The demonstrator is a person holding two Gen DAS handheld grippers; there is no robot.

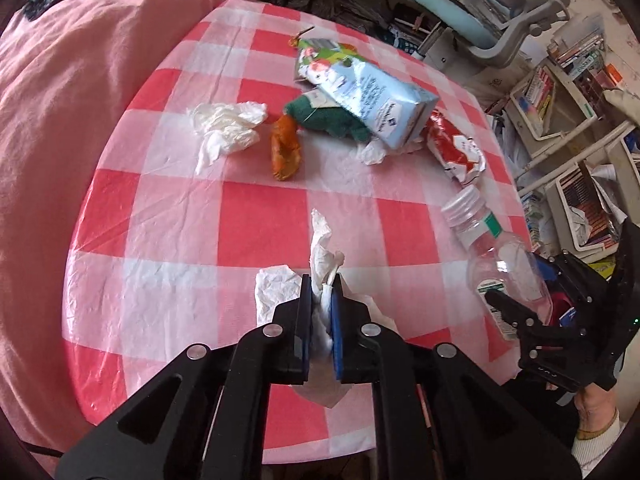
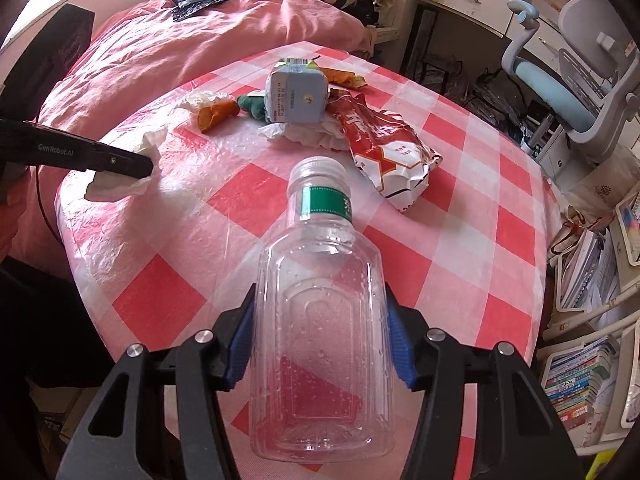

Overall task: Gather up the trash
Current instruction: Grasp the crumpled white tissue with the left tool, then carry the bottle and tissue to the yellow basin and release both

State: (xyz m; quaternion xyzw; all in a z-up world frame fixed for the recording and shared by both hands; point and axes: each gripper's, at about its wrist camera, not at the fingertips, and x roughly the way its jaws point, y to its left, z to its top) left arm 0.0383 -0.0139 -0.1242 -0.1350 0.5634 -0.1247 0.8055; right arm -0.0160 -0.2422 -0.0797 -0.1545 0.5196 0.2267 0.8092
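Observation:
My left gripper (image 1: 322, 280) is shut on a crumpled white tissue (image 1: 322, 248) near the front of the round table, and the tissue bulges out above and below the pads. From the right wrist view that tissue (image 2: 120, 184) hangs at the left gripper's tip (image 2: 149, 168). My right gripper (image 2: 320, 320) is shut on a clear empty plastic bottle (image 2: 320, 340) with a green neck band, held above the table's right side. The bottle (image 1: 496, 264) also shows at the right in the left wrist view. A light blue carton (image 1: 372, 92), a red and white wrapper (image 1: 456, 144), orange peel (image 1: 284, 148) and another tissue (image 1: 228, 128) lie further back.
The table wears a red and white checked plastic cloth (image 1: 248, 216). A pink quilt (image 1: 72, 120) lies along the left. A grey and blue office chair (image 2: 560, 92) and shelves of books (image 2: 580, 380) stand to the right. A green cloth (image 1: 336, 116) lies under the carton.

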